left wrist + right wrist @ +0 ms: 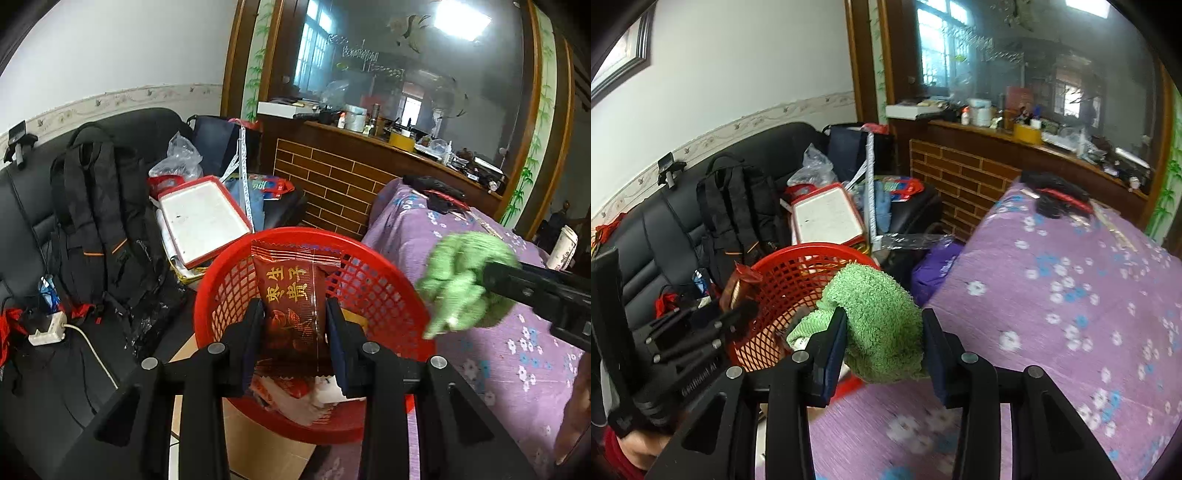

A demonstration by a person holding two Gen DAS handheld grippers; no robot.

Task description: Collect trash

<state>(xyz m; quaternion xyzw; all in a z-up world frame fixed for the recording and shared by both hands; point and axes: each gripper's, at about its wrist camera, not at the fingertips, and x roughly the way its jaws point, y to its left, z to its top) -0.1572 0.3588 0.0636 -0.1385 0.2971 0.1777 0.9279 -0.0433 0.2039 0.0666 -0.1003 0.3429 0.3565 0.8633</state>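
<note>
My left gripper (295, 317) is shut on a dark red snack wrapper (291, 291) with gold characters and holds it over the red mesh basket (384, 288). More wrappers (295, 398) lie in the basket's bottom. My right gripper (884, 332) is shut on a green fluffy cloth (879, 321) and holds it at the basket's right rim (798, 254), above the purple floral tablecloth (1071, 314). In the left wrist view the cloth (461, 284) and the right gripper show to the basket's right. In the right wrist view the left gripper (738, 314) shows with the wrapper (737, 288).
A black sofa (33, 221) on the left holds a black backpack (99, 214), a red-rimmed white box lid (203, 218), plastic bags and a power strip (48, 328). A brick-fronted wooden counter (332, 184) with clutter stands behind. A paper cup (563, 247) and dark items (1052, 195) sit on the table.
</note>
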